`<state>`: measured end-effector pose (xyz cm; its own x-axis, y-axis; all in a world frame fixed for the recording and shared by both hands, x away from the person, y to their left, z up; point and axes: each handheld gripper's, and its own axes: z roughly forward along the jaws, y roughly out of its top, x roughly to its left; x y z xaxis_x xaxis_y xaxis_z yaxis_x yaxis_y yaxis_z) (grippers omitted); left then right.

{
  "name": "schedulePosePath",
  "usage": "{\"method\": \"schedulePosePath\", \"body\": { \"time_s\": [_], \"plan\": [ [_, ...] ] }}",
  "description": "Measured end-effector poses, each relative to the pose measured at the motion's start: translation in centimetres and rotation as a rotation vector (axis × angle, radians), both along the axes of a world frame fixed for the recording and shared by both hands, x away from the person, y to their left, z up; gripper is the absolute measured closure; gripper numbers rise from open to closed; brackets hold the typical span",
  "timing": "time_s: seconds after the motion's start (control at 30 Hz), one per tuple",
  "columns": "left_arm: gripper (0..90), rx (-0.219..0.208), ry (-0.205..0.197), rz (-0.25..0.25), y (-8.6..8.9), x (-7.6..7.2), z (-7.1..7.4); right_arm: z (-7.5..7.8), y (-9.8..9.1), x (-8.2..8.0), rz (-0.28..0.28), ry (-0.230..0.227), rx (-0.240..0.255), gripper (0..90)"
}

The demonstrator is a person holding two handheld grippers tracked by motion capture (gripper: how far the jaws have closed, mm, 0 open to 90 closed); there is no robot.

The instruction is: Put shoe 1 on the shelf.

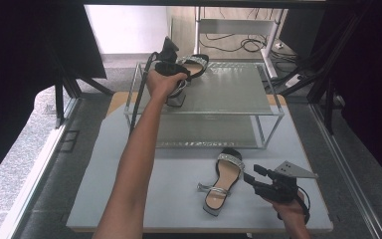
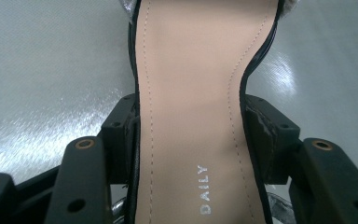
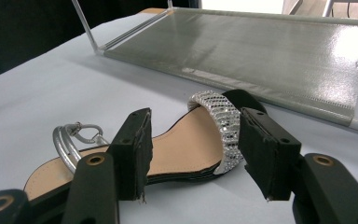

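Observation:
A black sandal with a tan insole and a silver strap point(image 1: 195, 61) is at the left end of the rack's top shelf point(image 1: 229, 89). My left gripper point(image 1: 179, 79) is shut on it. In the left gripper view both pads point(image 2: 121, 133) press the edges of its sole point(image 2: 191, 70) on the heel side of the waist. Whether the heel touches the shelf I cannot tell. The matching sandal point(image 1: 223, 183) lies flat on the table. My right gripper point(image 1: 256, 173) is just right of it. Its jaws are open, and the sandal point(image 3: 182, 140) lies beyond them.
The two-tier metal rack stands at the back of the grey table point(image 1: 144, 194), and its lower shelf point(image 3: 261, 51) lies just beyond the loose sandal. Thin upright posts point(image 1: 271, 132) mark its front corners. Cables and frame legs point(image 1: 273, 45) are behind the table.

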<state>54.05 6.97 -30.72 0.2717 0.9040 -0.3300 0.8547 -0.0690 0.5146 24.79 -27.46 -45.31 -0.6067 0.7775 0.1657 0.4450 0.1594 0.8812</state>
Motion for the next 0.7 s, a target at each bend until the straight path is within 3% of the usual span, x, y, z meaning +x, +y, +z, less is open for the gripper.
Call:
{"method": "schedulePosePath", "body": {
  "time_s": [0.07,0.2,0.33,0.43,0.5,0.53,0.63,0.67,0.7],
  "plan": [
    [42.5,0.005,0.026,0.027,0.0,0.4,-0.3,-0.2,0.1,0.1,0.0,0.006,-0.001,45.1],
    [42.3,0.014,0.028,0.062,0.0,0.6,-0.4,-0.3,0.1,0.2,0.0,0.011,-0.004,45.1],
    [42.0,0.03,0.041,0.06,-0.3,0.7,-0.6,-0.4,0.2,0.1,0.005,0.01,-0.008,45.1],
    [41.5,0.016,0.045,0.064,-0.5,0.6,-0.6,-0.4,0.4,0.0,0.01,0.008,-0.012,45.1],
    [36.8,0.018,0.035,0.062,-0.6,0.5,-0.5,-0.4,0.5,0.0,0.011,0.009,-0.018,45.1],
    [34.8,-0.005,0.005,0.06,-0.4,0.3,-0.2,-0.4,0.5,0.0,0.011,0.008,-0.019,45.0],
    [32.3,-0.029,-0.029,0.063,-0.2,-0.1,0.4,-0.4,0.6,0.0,0.012,0.007,-0.023,45.0],
    [30.4,-0.049,-0.063,0.063,0.1,-0.5,1.0,-0.5,0.6,0.1,0.014,0.008,-0.027,44.9],
    [29.7,-0.049,-0.063,0.063,0.1,-0.5,1.0,-0.5,0.6,0.1,0.014,0.008,-0.027,44.9]
  ]
}}
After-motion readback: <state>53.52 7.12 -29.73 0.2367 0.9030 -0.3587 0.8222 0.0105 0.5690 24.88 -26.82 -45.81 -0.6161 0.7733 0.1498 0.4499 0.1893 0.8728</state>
